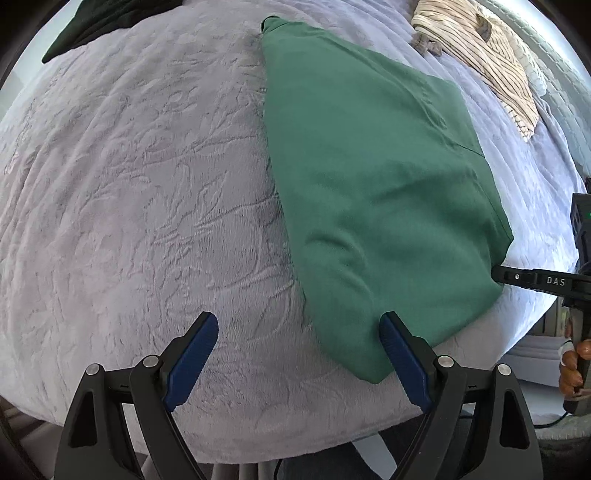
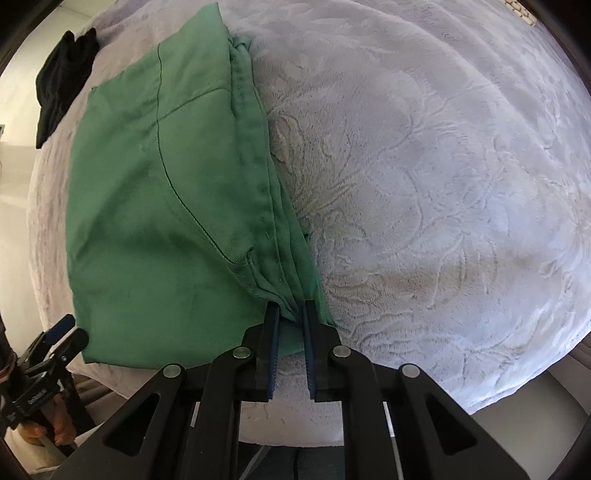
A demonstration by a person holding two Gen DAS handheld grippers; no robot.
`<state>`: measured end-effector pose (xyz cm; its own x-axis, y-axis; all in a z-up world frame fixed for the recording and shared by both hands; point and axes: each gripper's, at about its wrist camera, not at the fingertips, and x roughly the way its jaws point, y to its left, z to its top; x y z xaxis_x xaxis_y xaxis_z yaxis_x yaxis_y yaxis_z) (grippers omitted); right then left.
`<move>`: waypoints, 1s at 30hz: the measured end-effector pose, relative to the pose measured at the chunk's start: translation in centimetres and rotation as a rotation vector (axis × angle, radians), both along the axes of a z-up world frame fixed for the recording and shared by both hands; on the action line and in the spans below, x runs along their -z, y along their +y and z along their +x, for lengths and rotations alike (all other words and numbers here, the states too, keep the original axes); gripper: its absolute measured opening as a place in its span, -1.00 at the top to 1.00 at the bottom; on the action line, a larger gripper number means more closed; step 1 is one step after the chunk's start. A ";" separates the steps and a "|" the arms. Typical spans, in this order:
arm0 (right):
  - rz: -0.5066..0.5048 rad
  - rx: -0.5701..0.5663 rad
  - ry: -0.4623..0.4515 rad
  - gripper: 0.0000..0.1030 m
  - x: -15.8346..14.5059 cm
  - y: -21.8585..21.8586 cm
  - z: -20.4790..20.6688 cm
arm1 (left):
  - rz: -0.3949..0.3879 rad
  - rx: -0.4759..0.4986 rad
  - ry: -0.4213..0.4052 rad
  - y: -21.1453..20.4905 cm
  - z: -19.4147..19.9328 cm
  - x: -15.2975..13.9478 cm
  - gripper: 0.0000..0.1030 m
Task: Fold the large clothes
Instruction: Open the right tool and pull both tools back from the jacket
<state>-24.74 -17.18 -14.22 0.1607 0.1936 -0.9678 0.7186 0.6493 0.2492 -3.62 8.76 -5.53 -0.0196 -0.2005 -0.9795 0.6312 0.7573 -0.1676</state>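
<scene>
A green garment (image 1: 369,166) lies folded into a long shape on the bed, with its layered hem edge (image 2: 258,177) running along its right side in the right wrist view. My right gripper (image 2: 291,308) is shut on the bunched layers at the near end of that edge; it shows from the side in the left wrist view as the right gripper (image 1: 517,277) at the garment's near right corner. My left gripper (image 1: 298,319) stands open above the garment's near left corner, with one blue pad (image 1: 402,354) over green cloth and the other over bare blanket. It holds nothing.
A pale textured blanket (image 2: 443,166) covers the bed, whose front edge runs just below both grippers. A black garment (image 1: 103,22) lies at the far left and a striped beige garment (image 1: 480,55) at the far right. A person's hand (image 1: 572,365) holds the right gripper's handle.
</scene>
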 end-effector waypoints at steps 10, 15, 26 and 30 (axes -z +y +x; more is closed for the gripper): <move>-0.004 0.000 0.032 0.74 0.1 1.0 1.6 | 0.038 0.000 -0.005 -0.5 -0.2 -0.1 -0.74; 0.000 -0.003 0.049 0.73 -0.8 0.2 2.4 | 0.052 0.006 -0.003 -0.5 -0.2 -0.2 -0.75; 0.004 0.042 0.046 0.72 -3.0 -1.1 2.4 | 0.036 -0.034 -0.008 -0.9 1.4 -2.3 -0.74; -0.005 0.053 0.027 0.72 -4.1 -1.8 2.8 | 0.045 -0.046 -0.021 -1.4 2.1 -3.0 -0.74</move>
<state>-21.95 -19.00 -10.12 0.1443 0.1804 -0.9729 0.7582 0.6116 0.2259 -1.55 7.32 -2.51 0.0092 -0.1567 -0.9876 0.5985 0.7920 -0.1201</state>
